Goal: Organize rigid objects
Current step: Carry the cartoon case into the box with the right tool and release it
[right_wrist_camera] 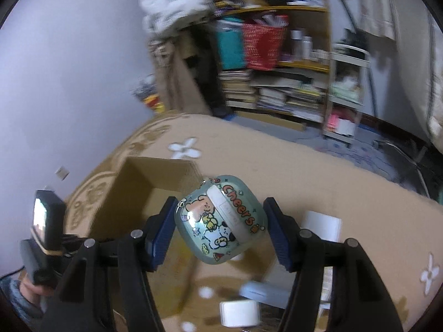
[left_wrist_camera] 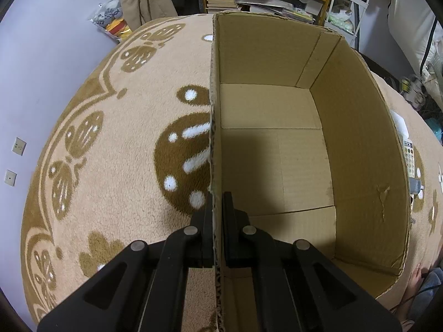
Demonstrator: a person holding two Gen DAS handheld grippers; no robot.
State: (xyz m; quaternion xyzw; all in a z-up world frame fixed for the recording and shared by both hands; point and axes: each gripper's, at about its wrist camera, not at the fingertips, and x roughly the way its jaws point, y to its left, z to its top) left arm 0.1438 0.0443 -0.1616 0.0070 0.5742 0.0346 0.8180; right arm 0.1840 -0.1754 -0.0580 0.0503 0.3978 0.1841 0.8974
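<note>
Now the right hand-held gripper (right_wrist_camera: 220,229) has its blue pads pressed on either side of a small mint-green case (right_wrist_camera: 221,222) printed with cartoon animals, carried in the air just beside the open cardboard box (right_wrist_camera: 144,182). The left hand-held gripper (left_wrist_camera: 217,232) is clamped tight on the box's near wall (left_wrist_camera: 214,127), steadying it on the carpet (left_wrist_camera: 124,138). Best to bring the case over the bare box floor (left_wrist_camera: 277,166), lower it close, then let go, since the glossy shell could slip.

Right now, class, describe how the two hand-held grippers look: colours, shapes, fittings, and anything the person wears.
The left hand-held gripper is all black: angular linkage arms with round silver pins and narrow black fingers. The right hand-held gripper has the same black frame and pins, but ribbed blue pads. A blue-grey sleeve shows.
</note>
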